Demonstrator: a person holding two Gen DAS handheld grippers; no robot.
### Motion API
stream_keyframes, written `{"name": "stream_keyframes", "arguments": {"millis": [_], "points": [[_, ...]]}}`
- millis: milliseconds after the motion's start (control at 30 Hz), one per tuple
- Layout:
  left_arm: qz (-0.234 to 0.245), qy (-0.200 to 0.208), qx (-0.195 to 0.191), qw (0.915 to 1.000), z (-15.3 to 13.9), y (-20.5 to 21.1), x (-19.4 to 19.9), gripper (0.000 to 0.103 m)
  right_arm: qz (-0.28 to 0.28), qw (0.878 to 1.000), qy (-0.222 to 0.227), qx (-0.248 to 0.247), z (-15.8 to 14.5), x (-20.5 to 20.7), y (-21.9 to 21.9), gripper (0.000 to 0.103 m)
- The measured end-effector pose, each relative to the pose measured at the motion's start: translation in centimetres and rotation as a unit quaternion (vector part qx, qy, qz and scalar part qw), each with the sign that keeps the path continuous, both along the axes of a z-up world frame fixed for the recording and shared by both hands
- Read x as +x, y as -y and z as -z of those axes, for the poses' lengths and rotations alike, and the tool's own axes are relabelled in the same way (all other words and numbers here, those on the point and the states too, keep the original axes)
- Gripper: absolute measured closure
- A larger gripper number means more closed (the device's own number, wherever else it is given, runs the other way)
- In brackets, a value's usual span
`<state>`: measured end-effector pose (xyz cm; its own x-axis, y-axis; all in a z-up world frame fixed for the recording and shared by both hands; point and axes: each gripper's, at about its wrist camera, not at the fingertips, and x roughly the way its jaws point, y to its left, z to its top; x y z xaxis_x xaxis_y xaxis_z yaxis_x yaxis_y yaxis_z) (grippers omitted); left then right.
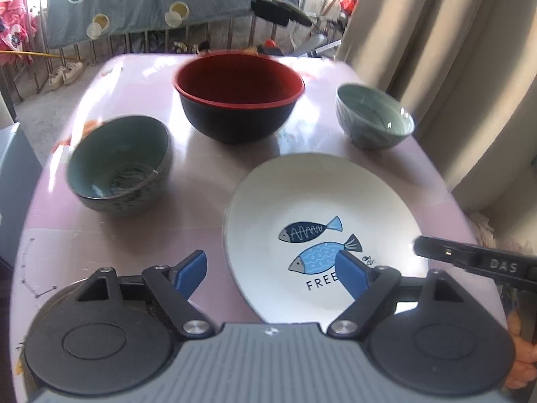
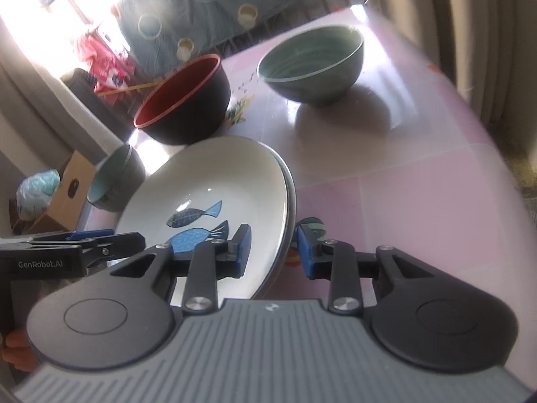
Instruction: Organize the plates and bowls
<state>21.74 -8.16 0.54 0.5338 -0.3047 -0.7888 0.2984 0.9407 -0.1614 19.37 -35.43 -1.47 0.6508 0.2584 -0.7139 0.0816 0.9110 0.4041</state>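
- A white plate painted with two blue fish sat near the front edge of a pink counter. In the right wrist view a second, darker rim showed just beneath it, so it seemed to rest on another plate.
- Three bowls stood behind it: a large black bowl with a red inside in the middle, a green bowl to the left, and a smaller green bowl to the right, all apart from one another.
- The plate looked like glazed ceramic: stiff, fairly heavy, slick, and likely to chip or break if dropped. The thin raised rim seemed the best place to pinch it.
- The right gripper had its jaws partly open on either side of the plate's near right rim, one blue pad over the white face and the other outside the edge. Whether the pads touched the rim could not be told.
- The left gripper held its jaws wide open and empty, low over the counter. The plate's left rim lay between them, with the right pad over the plate's face and the left pad over bare counter.
- The tip of the right gripper showed at the plate's right rim in the left wrist view.
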Motion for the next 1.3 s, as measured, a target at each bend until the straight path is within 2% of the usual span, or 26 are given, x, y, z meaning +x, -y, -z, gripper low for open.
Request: {"name": "stream_keyframes", "arguments": {"millis": [200,400,533,700,800,967,1200,1300], "points": [[-0.025,0.033,-0.025,0.9988,-2.7,-4.0,-3.0,0.012,0.018,0.999,0.027,0.011,-2.7,-3.3,-0.6,0.071],[-0.065,0.066,-0.025,0.9954,-4.1,-9.7,-6.0,0.007,-0.011,0.999,0.027,0.042,-3.8,-5.1,-3.8,0.057],[-0.106,0.067,-0.007,0.992,-3.2,-13.5,-7.2,0.007,-0.048,0.997,0.012,0.058,-3.5,-5.5,-7.4,0.051],[-0.135,0.05,0.017,0.9895,-0.8,-16.2,-7.9,0.008,-0.078,0.995,-0.018,0.062,-1.8,-5.4,-11.9,0.051],[-0.138,0.039,0.021,0.9895,0.3,-16.8,-8.3,0.014,-0.085,0.994,-0.028,0.058,-0.8,-5.2,-14.0,0.051],[-0.141,0.021,-0.003,0.9898,1.6,-17.7,-8.5,0.029,-0.082,0.995,-0.033,0.041,0.5,-4.8,-16.4,0.054],[-0.143,0.015,-0.015,0.9895,2.7,-18.1,-8.6,0.053,-0.08,0.996,-0.036,0.024,1.1,-4.3,-17.7,0.072],[-0.145,0.017,-0.012,0.9892,3.0,-18.3,-8.6,0.059,-0.083,0.996,-0.036,0.016,1.3,-4.2,-18.3,0.079]]}}
